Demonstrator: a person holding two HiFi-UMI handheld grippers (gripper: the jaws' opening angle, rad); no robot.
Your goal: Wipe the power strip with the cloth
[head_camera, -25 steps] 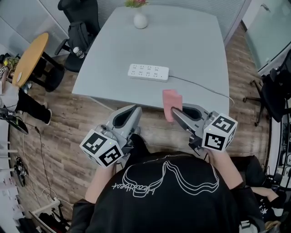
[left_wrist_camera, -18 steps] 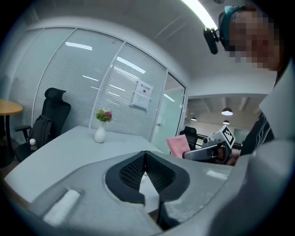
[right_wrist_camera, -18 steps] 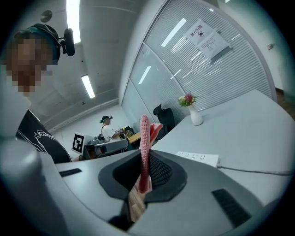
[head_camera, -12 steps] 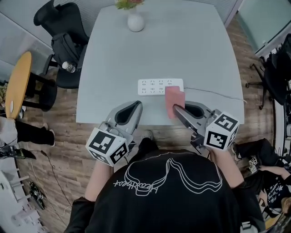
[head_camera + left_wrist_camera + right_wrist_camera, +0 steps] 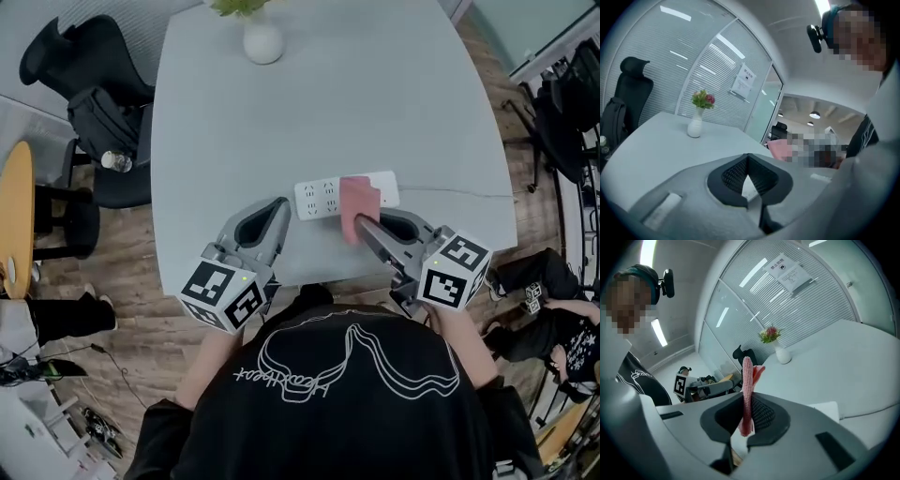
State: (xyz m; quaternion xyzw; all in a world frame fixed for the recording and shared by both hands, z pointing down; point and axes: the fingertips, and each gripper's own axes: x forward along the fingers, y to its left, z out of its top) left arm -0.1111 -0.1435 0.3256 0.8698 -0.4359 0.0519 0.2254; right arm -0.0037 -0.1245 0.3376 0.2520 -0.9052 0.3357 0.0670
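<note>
The white power strip (image 5: 323, 196) lies near the front edge of the grey table (image 5: 319, 103). A pink cloth (image 5: 359, 201) hangs upright from my right gripper (image 5: 362, 226), which is shut on its lower edge, and it covers the strip's middle-right part in the head view. In the right gripper view the cloth (image 5: 747, 380) stands pinched between the jaws, with the strip's end (image 5: 826, 411) just beyond on the right. My left gripper (image 5: 279, 209) is shut with nothing in it, just left of the strip's near end. Its jaws (image 5: 748, 159) meet at the tip.
The strip's cable (image 5: 469, 194) runs right, off the table edge. A white vase (image 5: 262, 41) with flowers stands at the far end. A black chair (image 5: 89, 89) with a bag is on the left, and a round wooden table (image 5: 14, 220) is further left. More chairs (image 5: 567, 103) are on the right.
Both grippers have come forward over the table's front edge. The cloth, earlier short of the strip, now overlaps it. The left gripper has stayed shut throughout.
</note>
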